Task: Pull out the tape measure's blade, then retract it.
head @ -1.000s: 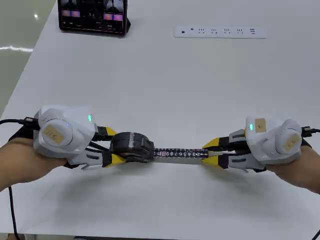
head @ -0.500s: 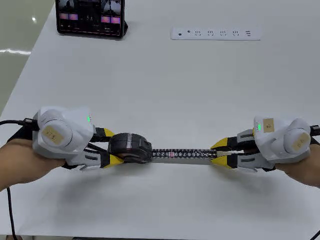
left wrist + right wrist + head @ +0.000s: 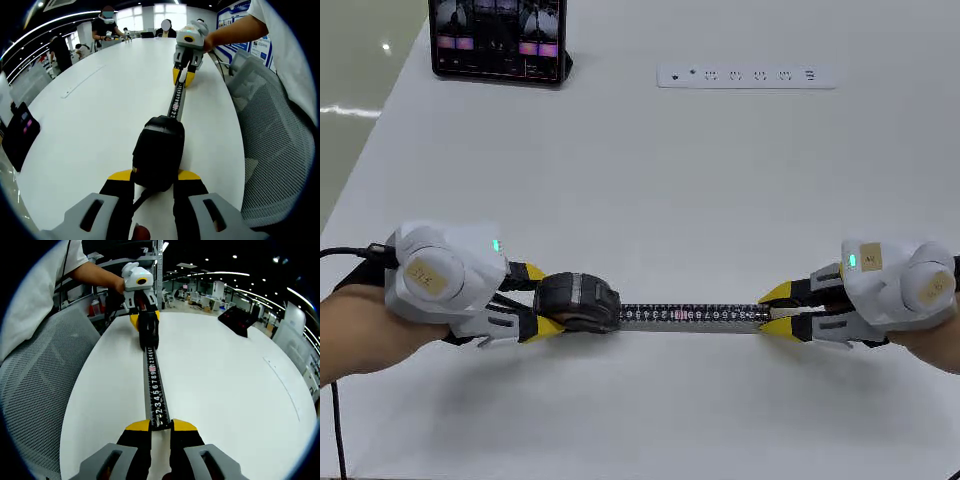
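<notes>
A black tape measure case (image 3: 577,302) lies on the white table, held between the yellow-tipped jaws of my left gripper (image 3: 541,300). Its numbered blade (image 3: 690,315) runs out to the right, where my right gripper (image 3: 778,310) is shut on the blade's end. In the left gripper view the case (image 3: 159,150) sits between the jaws of my left gripper (image 3: 155,175), and the blade (image 3: 176,101) stretches away to my right gripper (image 3: 183,77). In the right gripper view my right gripper (image 3: 161,425) pinches the blade (image 3: 154,390), which leads to the case (image 3: 148,330).
A white power strip (image 3: 747,77) lies at the far side of the table. A dark tablet (image 3: 498,40) with a lit screen stands at the far left. The table's left edge (image 3: 380,110) drops to a green floor. A mesh chair (image 3: 270,135) stands beside the table.
My right gripper has moved right with the blade's end, so more blade is drawn out of the case. The left gripper has kept its hold on the case.
</notes>
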A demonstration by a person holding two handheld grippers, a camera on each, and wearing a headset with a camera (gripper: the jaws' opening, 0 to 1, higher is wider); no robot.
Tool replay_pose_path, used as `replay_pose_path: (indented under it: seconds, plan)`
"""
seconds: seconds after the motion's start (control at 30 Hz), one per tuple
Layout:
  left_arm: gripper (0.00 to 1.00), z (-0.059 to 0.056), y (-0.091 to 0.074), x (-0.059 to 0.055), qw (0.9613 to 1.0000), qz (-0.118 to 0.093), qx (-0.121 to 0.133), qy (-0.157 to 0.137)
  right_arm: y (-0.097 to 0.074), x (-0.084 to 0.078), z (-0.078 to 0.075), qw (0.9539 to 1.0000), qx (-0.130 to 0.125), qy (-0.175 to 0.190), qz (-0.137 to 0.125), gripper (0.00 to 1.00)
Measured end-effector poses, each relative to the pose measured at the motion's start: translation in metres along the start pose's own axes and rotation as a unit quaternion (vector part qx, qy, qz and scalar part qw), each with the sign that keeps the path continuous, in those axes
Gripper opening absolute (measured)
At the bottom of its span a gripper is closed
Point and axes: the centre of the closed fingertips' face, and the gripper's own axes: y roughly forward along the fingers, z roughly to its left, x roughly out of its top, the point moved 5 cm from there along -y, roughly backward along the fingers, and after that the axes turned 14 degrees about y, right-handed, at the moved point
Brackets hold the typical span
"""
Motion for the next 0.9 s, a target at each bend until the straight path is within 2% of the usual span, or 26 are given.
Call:
replay_pose_path:
  seconds: [0.9]
  plan:
    - [0.24,-0.001,-0.001,0.0,1.0,0.001,0.0,0.0,-0.026,-0.024,-0.009,0.9991,-0.014,0.001,0.04,0.09]
